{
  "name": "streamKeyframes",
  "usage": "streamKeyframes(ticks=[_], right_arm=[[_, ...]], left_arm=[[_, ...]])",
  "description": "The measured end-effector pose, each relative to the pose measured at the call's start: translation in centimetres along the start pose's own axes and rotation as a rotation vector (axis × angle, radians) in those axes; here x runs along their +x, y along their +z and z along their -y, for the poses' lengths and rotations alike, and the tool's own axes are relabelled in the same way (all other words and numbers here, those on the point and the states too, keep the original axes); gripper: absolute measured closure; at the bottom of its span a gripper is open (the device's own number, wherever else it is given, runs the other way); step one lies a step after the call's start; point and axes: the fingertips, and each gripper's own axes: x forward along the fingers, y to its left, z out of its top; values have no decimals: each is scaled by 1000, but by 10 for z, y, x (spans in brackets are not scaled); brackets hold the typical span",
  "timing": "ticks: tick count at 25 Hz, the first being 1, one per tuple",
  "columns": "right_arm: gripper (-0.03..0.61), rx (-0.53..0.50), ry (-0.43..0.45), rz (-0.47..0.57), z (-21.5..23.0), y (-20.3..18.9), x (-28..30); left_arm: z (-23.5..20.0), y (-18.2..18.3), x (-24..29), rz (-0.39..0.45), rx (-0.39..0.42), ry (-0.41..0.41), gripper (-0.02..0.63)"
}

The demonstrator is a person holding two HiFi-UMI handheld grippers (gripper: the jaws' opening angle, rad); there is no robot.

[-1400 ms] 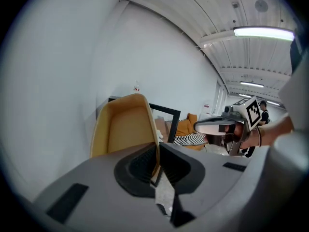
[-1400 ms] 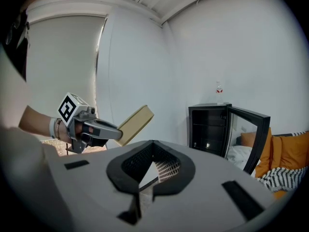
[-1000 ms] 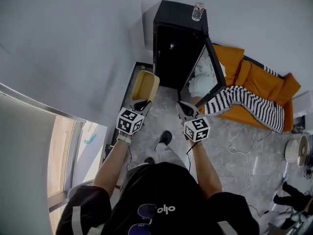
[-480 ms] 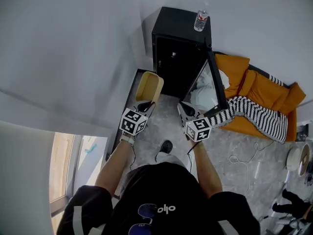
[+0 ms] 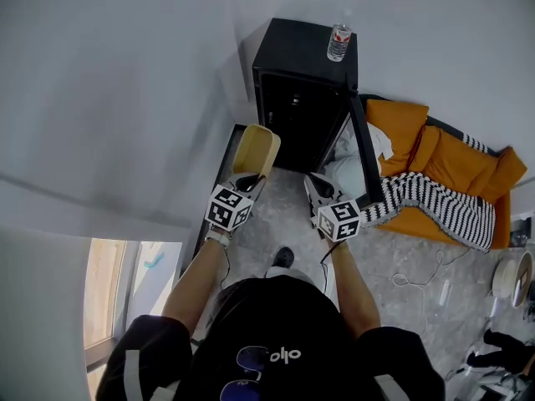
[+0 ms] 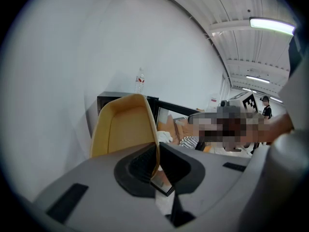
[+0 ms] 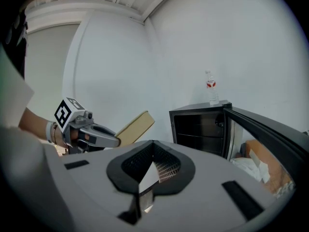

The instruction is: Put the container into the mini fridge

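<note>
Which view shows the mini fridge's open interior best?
The right gripper view: the mini fridge faces it open, shelves visible inside. The head view looks down on it, interior dark. In the left gripper view the container, clamped in the left gripper, hides most of it.

Black T-shirt (image 5: 276, 324), sunglasses (image 5: 242, 364) at its collar, pale stripes (image 5: 129, 368) on its sleeves (image 5: 150, 334), grey left gripper (image 5: 249, 177) and right gripper (image 5: 311, 180), black-white marker cubes (image 5: 227, 208).

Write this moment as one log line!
left gripper: shut on yellow container | right gripper: shut, empty | mini fridge: door open | yellow container: outside fridge
</note>
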Motion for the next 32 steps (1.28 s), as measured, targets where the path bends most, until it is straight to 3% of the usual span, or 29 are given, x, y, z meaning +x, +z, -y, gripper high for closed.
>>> streamKeyframes(ticks=[20, 32], right_arm=[[572, 42, -33, 40, 43, 0, -17], [572, 27, -87, 15, 75, 7, 4]], left_arm=[[19, 14, 47, -56, 34, -33, 591], [-7, 25, 83, -39, 23, -82, 591]])
